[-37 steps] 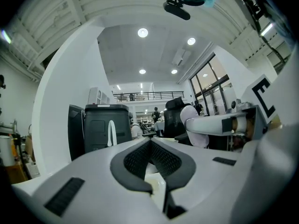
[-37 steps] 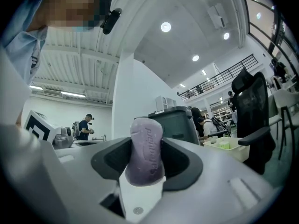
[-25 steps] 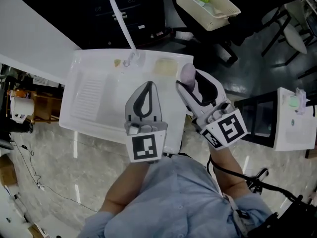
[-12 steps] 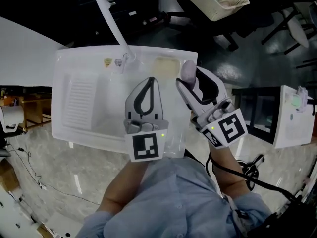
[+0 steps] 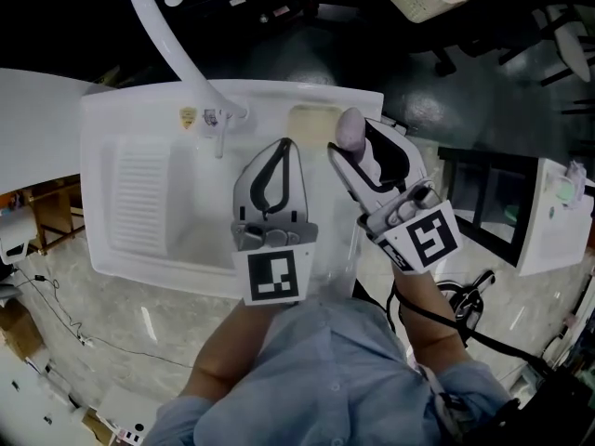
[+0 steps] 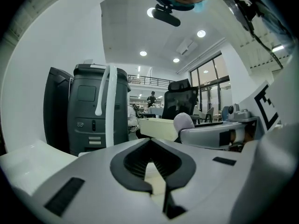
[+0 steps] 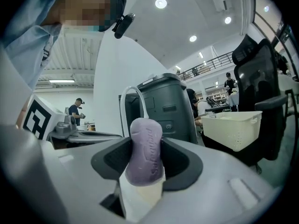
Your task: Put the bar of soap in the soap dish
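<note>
Above the white sink (image 5: pixel 130 240) in a bright-ceilinged office, the right gripper (image 5: pixel 354 150) clamps the purple bar of soap (image 5: pixel 350 126); the left gripper (image 5: pixel 282 149) is closed, empty.

Upright lilac soap bar (image 7: pixel 146 146) in right tool (image 7: pixel 147 160), near cream dish (image 5: pixel 311 121)

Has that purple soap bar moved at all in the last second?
Yes, slightly: the soap bar, clamped in the right gripper, has edged inward from the sink's right rim toward the soap dish.
</note>
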`<action>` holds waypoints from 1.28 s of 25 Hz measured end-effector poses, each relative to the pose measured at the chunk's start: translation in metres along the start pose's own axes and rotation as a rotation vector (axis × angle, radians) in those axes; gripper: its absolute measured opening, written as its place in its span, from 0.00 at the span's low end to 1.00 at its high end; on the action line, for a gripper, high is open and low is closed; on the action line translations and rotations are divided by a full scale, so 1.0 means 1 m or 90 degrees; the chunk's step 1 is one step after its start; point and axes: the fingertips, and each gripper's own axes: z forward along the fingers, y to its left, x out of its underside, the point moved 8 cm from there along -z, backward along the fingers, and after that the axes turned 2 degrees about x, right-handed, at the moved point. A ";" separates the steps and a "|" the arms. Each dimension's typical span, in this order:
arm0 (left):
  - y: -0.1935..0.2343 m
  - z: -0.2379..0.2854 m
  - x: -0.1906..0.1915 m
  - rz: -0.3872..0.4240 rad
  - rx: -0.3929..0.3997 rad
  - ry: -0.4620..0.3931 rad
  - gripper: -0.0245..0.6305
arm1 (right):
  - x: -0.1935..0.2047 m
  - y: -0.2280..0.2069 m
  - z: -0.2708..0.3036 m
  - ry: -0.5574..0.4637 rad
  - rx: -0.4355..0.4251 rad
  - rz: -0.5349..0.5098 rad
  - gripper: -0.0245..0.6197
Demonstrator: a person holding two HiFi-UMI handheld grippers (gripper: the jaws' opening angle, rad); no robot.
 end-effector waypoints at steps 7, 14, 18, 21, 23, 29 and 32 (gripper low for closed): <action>0.010 0.022 0.018 -0.019 -0.002 0.025 0.04 | 0.025 -0.014 0.019 0.037 -0.007 -0.013 0.33; 0.015 0.034 0.031 -0.030 -0.005 0.045 0.04 | 0.045 -0.020 0.036 0.082 -0.021 -0.021 0.33; 0.022 0.038 0.038 -0.033 -0.016 0.059 0.04 | 0.056 -0.023 0.046 0.112 -0.029 -0.052 0.33; 0.025 0.041 0.041 -0.038 -0.024 0.065 0.04 | 0.063 -0.023 0.053 0.132 -0.040 -0.079 0.33; 0.026 0.042 0.044 -0.042 -0.027 0.070 0.04 | 0.068 -0.022 0.056 0.154 -0.045 -0.104 0.33; 0.032 0.045 0.050 -0.042 -0.034 0.074 0.04 | 0.085 -0.019 0.066 0.223 -0.066 -0.175 0.33; 0.033 0.047 0.052 -0.043 -0.037 0.077 0.04 | 0.088 -0.017 0.069 0.250 -0.074 -0.201 0.32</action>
